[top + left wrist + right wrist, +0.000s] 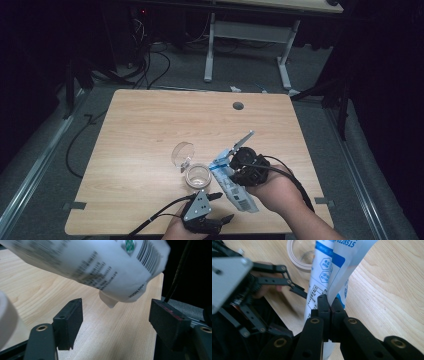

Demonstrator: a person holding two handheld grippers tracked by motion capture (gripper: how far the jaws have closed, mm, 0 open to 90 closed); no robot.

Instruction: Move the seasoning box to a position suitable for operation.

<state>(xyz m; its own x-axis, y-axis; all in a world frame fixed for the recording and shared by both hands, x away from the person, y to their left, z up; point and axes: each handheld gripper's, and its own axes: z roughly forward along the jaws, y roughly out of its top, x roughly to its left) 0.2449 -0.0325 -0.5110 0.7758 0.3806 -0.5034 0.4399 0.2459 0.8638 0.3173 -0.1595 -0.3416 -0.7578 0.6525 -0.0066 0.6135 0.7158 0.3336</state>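
A white and blue pouch point(241, 198) hangs tilted over the wooden table point(150, 125), with my right gripper point(231, 173) shut on its edge. In the right gripper view the two jaws point(329, 307) are pressed together on the pouch point(324, 272). A small clear jar point(198, 176) stands just left of the pouch, its hinged lid point(183, 152) flipped back. My left gripper point(225, 206) is open at the table's near edge, below the pouch. In its own view the jaws point(115, 317) stand wide apart under the pouch's bottom point(100, 265), not touching it. The jar's rim point(297, 261) lies behind the pouch.
A round cable hole point(238, 106) sits near the table's far edge. Beyond the table, another desk's white legs point(209, 50) and cables point(150, 65) stand on the grey floor. A rail point(40, 160) runs along the left side.
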